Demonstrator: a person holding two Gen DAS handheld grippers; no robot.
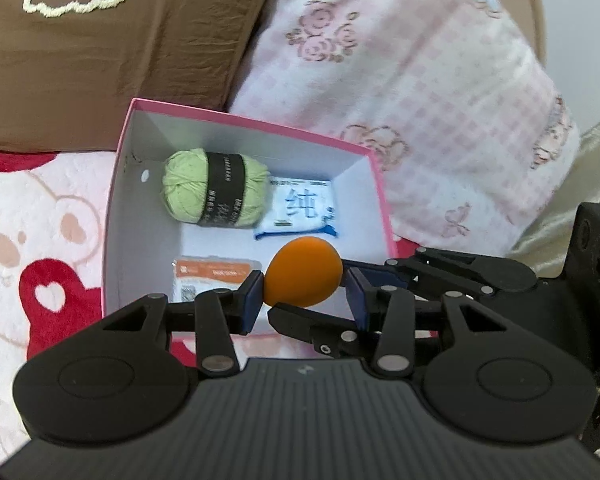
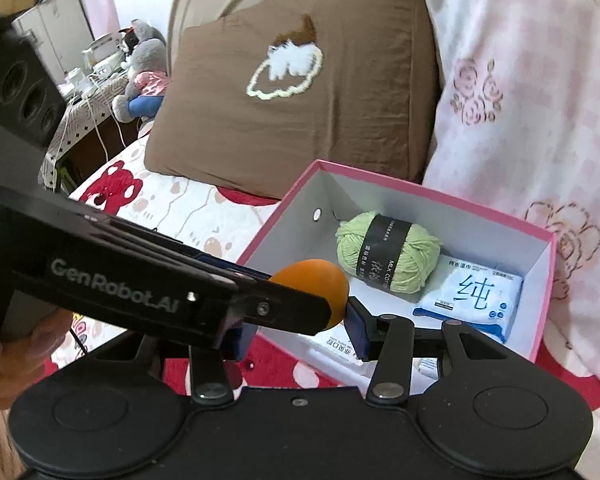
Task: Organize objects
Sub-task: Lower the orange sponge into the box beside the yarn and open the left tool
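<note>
An orange egg-shaped sponge (image 1: 304,270) hangs over the near edge of an open pink box (image 1: 260,122). My left gripper (image 1: 304,300) is shut on it, blue pads pressing its two sides. The right gripper's fingers (image 1: 300,320) reach in from the right and clasp the same sponge. In the right wrist view the sponge (image 2: 316,278) sits ahead of my right gripper (image 2: 300,332), whose right pad touches it; the left gripper's arm covers the other pad. The box (image 2: 420,188) holds green yarn (image 1: 184,188), a wipes pack (image 1: 300,208) and an orange-labelled packet (image 1: 212,276).
The box rests on a bear-print blanket (image 1: 40,240). A brown pillow (image 2: 300,128) lies behind it and a pink checked quilt (image 2: 540,100) crowds its right side. A person's hand (image 2: 4,360) holds the left gripper. A plush toy (image 2: 144,76) and cluttered table stand far left.
</note>
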